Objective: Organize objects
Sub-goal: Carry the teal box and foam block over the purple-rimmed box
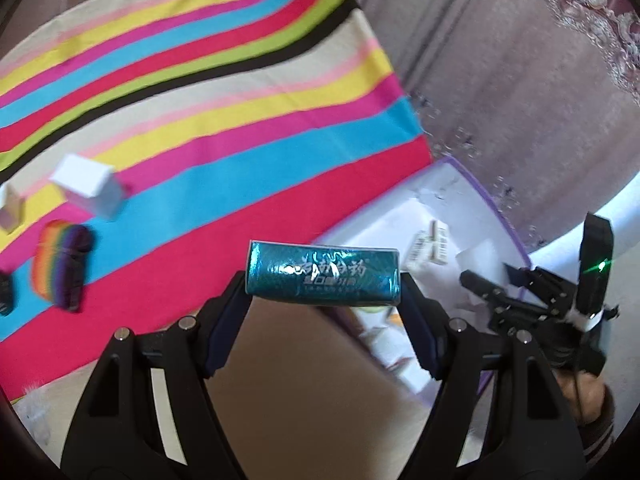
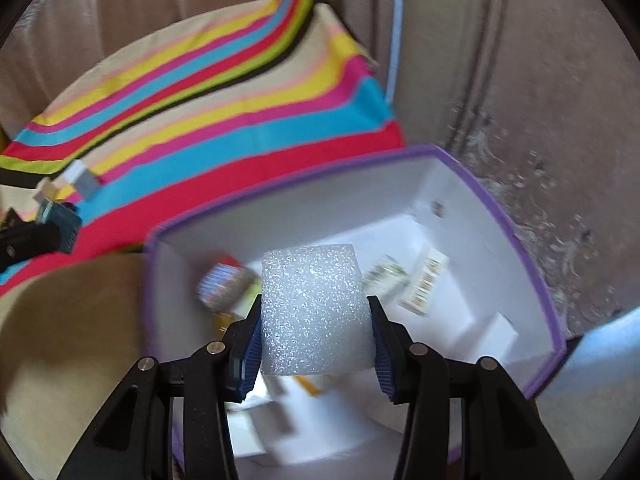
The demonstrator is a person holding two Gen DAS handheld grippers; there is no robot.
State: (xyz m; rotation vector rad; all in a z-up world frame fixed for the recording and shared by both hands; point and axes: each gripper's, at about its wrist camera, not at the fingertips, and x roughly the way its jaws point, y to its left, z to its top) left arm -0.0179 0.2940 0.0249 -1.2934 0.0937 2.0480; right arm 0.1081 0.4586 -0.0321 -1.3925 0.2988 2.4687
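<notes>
striped cloth (image 1: 224, 128) beside the purple-rimmed box (image 2: 500, 216): right gripper (image 2: 314, 336), clamping the foam block (image 2: 312, 304), should release low inside it, then left gripper (image 1: 324, 300) pinching the teal carton (image 1: 324, 276).

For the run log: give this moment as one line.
left gripper: shut on teal box | right gripper: shut on white foam block above purple-rimmed bin

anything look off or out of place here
Nothing stands out. The left gripper holds a teal box squarely, the right gripper holds a white foam block over the purple-rimmed bin.
</notes>
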